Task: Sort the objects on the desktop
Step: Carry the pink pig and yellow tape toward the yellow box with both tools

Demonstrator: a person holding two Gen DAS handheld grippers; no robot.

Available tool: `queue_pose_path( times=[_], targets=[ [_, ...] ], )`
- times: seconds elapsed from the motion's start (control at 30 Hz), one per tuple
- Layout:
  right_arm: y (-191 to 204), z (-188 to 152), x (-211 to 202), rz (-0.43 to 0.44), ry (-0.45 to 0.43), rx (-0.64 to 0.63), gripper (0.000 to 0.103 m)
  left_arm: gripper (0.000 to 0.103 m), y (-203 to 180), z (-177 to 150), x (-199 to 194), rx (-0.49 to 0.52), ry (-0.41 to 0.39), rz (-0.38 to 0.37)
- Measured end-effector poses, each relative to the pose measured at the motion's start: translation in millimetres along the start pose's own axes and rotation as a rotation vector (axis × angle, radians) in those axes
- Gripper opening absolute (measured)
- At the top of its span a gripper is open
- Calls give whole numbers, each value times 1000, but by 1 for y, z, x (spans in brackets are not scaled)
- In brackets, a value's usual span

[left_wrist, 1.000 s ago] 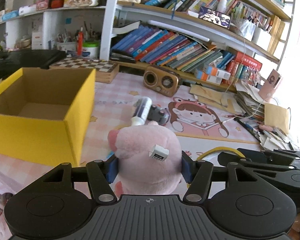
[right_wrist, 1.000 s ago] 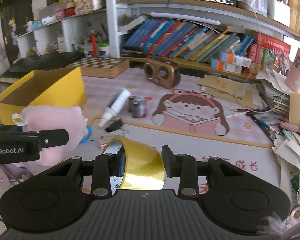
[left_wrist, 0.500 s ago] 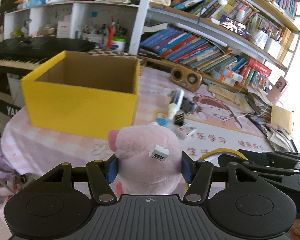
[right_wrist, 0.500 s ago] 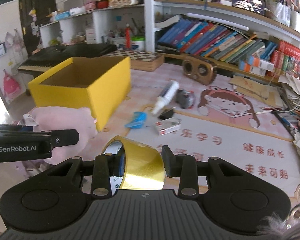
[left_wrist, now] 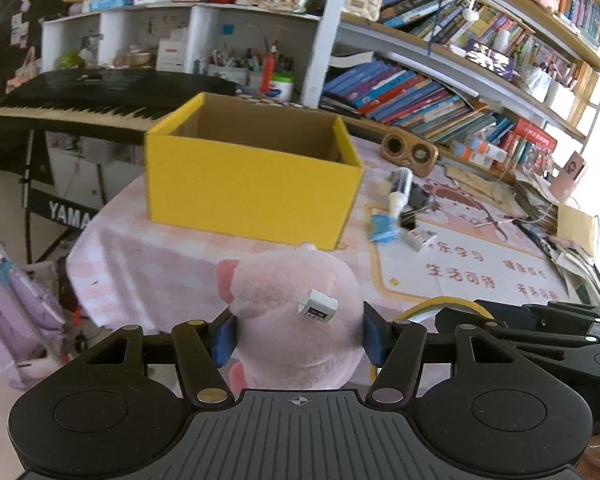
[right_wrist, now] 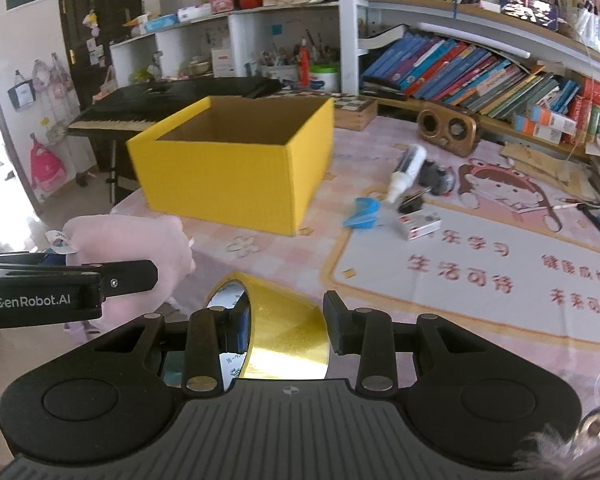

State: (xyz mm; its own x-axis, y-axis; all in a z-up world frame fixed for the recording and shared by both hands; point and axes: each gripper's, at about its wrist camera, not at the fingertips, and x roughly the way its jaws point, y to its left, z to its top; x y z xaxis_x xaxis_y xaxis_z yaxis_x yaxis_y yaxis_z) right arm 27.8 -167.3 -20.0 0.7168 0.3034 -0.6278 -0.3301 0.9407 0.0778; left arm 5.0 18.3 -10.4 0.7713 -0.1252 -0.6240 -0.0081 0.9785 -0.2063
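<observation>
My left gripper point(left_wrist: 298, 334) is shut on a pink plush toy point(left_wrist: 296, 316) with a small white tag, held in the air before the table's near edge. In the right wrist view the same plush toy point(right_wrist: 128, 240) shows at the left with the left gripper's finger across it. My right gripper point(right_wrist: 286, 328) is shut on a gold tape roll point(right_wrist: 286, 336), gripped across its width. An open yellow box point(left_wrist: 252, 176) stands on the table ahead, also seen as the yellow box point(right_wrist: 232, 168) from the right. Its inside looks bare as far as I can see.
On the pink tablecloth point(right_wrist: 480, 264) lie a white tube point(right_wrist: 406, 174), a blue clip point(right_wrist: 362, 212), a small white box point(right_wrist: 418, 226) and a wooden speaker point(right_wrist: 448, 126). A black keyboard point(left_wrist: 80, 100) stands left of the table. Bookshelves point(left_wrist: 440, 92) line the back, papers pile at the right.
Both grippers have drawn back from the table with their loads. The yellow box and the loose items now look farther off, and the table's near edge and the keyboard have come into view.
</observation>
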Motion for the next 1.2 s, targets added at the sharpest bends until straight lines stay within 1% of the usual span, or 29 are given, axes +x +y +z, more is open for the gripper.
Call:
queue_pose_path(
  times=[0.3,0.57,0.83,1.2],
  targets=[
    [36,-4,-2,44,-1,-35,33,60,26,-9,-22,-31,-24,32],
    [55,-2,-2,67,0,-68,33,60,41,-12,-32,-61,-39,53],
    [57,-1,-3,61,6,-80,33,60,42,-14,-29,-61,-30,34],
    [54,9,12,82,4,-78,33,60,46,-2,-17,-57,-34,60]
  ],
)
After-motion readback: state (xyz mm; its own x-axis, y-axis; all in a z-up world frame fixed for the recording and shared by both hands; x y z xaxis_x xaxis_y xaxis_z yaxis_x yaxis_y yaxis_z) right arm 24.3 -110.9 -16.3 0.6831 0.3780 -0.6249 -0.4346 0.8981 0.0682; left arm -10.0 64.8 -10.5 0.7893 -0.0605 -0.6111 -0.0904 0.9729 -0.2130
